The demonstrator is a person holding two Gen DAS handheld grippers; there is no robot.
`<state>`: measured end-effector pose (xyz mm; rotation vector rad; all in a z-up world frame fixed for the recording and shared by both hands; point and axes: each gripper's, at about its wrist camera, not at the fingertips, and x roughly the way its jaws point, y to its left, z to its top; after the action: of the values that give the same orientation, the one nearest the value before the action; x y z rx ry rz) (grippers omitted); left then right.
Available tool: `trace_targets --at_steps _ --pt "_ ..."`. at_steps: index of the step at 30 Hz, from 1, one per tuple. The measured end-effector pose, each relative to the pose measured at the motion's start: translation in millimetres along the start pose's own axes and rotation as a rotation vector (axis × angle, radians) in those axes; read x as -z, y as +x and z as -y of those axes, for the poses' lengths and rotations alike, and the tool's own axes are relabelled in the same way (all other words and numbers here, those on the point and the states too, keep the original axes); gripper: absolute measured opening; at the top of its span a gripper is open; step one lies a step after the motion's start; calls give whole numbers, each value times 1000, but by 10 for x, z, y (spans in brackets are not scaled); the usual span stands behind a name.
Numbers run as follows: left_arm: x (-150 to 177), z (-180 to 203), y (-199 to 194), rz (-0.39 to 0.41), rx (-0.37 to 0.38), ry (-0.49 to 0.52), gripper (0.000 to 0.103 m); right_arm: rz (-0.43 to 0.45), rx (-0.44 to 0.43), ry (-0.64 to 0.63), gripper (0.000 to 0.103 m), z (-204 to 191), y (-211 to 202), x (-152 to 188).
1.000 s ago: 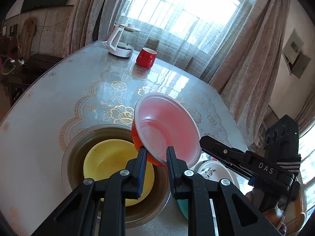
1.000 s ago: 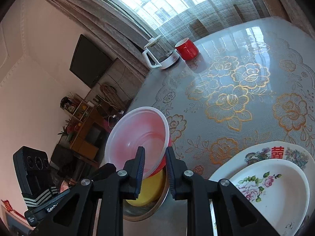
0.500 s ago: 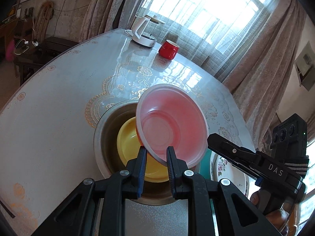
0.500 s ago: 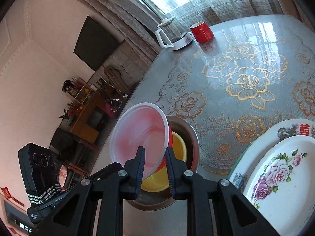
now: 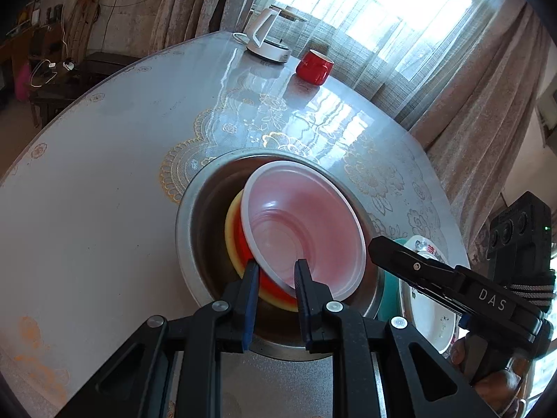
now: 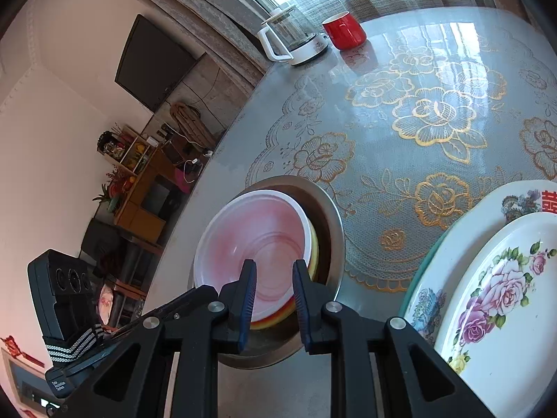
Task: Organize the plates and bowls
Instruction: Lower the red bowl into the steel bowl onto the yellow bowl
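Left wrist view puts my left gripper at lower centre, its jaws pinching the near rim of the red bowl, which sits tilted over the yellow bowl inside the steel basin at mid-frame. My right gripper, at lower centre of the right wrist view, pinches the same rim from its side. Flowered plates lie stacked at the lower right there, just beside the basin. At the upper centre of that frame, a red mug and a white kettle stand well apart from the basin on the table.
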<state>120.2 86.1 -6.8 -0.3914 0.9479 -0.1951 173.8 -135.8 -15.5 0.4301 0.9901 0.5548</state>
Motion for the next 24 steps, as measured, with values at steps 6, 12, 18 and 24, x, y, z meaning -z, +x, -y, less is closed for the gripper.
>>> trace_targets --at_steps 6,12,18,24 --pt "30 -18 4 14 -27 17 19 -4 25 -8 24 -1 52 22" --pt "62 -43 -9 17 -49 35 20 -11 47 -42 24 -46 98 41" --pt "77 -60 -48 24 -58 34 20 -21 61 -70 24 -107 147 42" --pt "80 -48 -60 36 -73 40 20 -33 68 -95 24 -142 186 64"
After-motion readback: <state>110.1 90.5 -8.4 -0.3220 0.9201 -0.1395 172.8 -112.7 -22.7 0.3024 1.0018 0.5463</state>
